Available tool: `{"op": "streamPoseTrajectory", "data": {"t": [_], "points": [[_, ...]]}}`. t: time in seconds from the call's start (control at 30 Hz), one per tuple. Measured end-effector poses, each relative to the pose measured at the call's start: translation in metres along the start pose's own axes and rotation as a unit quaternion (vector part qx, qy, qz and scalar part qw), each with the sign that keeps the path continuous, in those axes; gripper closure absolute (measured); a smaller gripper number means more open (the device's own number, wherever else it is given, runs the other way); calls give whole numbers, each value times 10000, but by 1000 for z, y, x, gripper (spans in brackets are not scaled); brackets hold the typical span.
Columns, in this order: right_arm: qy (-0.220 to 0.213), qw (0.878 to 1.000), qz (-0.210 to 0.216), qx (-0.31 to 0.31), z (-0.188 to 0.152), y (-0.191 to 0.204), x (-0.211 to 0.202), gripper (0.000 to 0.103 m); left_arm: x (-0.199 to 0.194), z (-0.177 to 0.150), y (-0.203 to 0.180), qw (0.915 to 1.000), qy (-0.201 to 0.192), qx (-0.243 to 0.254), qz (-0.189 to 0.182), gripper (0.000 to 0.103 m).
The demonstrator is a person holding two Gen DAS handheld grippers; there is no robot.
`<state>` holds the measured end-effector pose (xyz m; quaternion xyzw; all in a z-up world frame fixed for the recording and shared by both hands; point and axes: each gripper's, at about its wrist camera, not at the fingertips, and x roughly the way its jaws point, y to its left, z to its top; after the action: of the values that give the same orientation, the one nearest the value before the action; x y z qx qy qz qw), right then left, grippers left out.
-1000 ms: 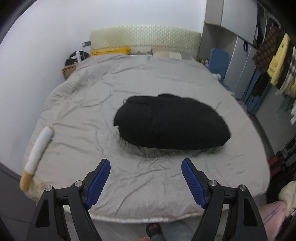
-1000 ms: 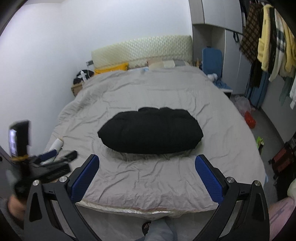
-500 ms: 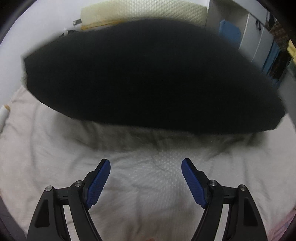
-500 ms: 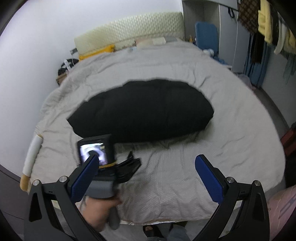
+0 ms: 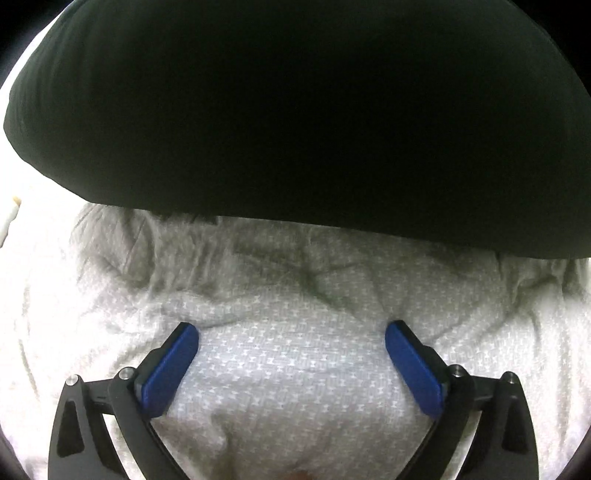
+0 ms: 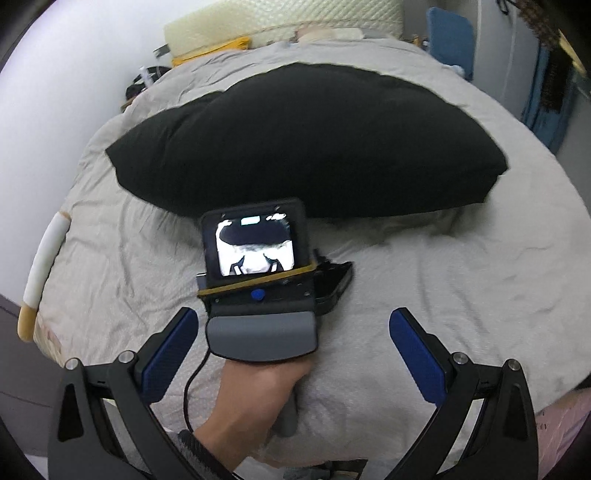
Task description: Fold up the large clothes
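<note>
Black garment (image 6: 306,140): lies in a broad, puffy, folded mound across the middle of the bed, on the pale bedcover (image 6: 424,280); in the left wrist view it fills the whole upper half (image 5: 295,110).
Left gripper (image 5: 291,334): low over the bedcover just short of the garment's near edge; its jaws are opening and stand wide, with only patterned cover cloth between the blue pads (image 5: 173,365), nothing gripped.
Left hand (image 6: 258,391): seen from the right wrist view, wrapped around the grey handle of the left gripper, whose small screen (image 6: 255,245) faces back.
Right gripper (image 6: 293,321): held higher, above the near part of the bed, jaws spread wide and empty; the garment lies well ahead of it.
Bed edge: a white roll (image 6: 44,266) lies along the left side.
Background: a padded headboard (image 6: 280,18) at the far end, hanging clothes (image 6: 554,66) at the right.
</note>
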<state>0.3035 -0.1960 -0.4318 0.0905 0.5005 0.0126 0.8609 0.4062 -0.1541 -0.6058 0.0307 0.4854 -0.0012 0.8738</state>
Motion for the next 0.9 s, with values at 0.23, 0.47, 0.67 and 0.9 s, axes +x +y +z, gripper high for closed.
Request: {"op": "streamPoseTrajectory", "data": {"t": [0.23,0.47,0.67,0.9], "points": [[-15,9997,157,-196,5,12,7,0,-1,-6,12,9991,37,-250,-331,0],[77,9994,140,-292,15,24,25,0,3,-3,12,9990,43,-265,-352,0],[165,9981,6,-591,20,42,30,0,2,-2,11,9991,44,-258,-345,0],[216,9975,-56,-672,25,39,27,0,2,-1,13,9991,44,-257,-346,0]]}}
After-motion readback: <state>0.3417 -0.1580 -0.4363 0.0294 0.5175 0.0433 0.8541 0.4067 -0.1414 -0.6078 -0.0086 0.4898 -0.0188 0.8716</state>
